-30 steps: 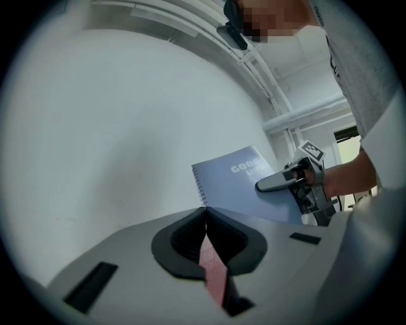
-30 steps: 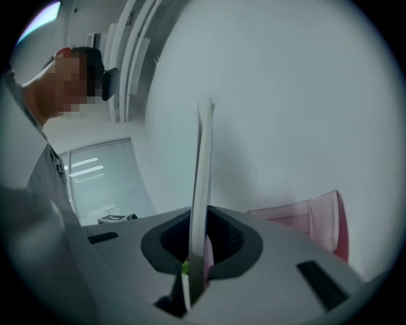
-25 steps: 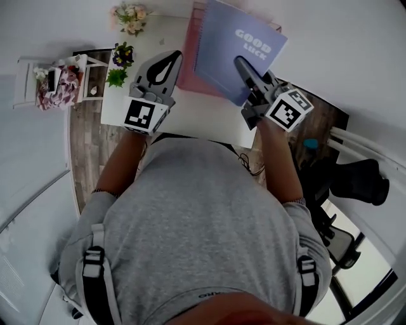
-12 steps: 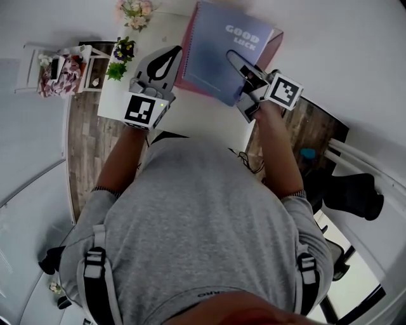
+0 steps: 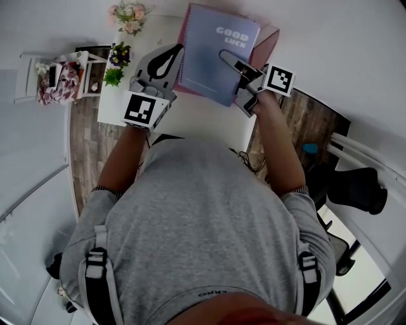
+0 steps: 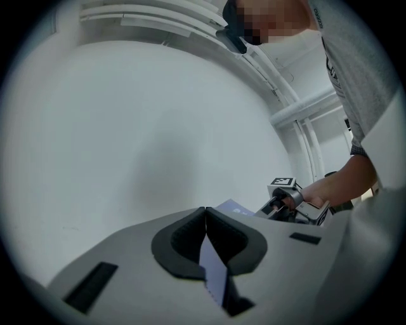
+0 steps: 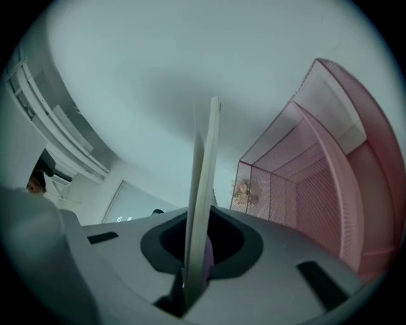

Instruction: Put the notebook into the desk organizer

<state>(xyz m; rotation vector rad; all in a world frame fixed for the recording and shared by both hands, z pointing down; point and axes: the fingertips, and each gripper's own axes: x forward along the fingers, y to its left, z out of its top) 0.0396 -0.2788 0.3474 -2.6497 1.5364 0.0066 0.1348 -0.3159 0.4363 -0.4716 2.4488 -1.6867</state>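
While tight in the right claw (image 5: 227,58), thin flat notebook (image 5: 206,57) by pink mesh organizer (image 5: 269,39); left claw (image 6: 204,214) closed.

A white desk (image 5: 200,119) carries a pink mesh organizer (image 5: 269,40) and flowers (image 5: 130,18).

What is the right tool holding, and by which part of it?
The right tool is shut on the notebook, gripping it by the near corner on that tool's side.
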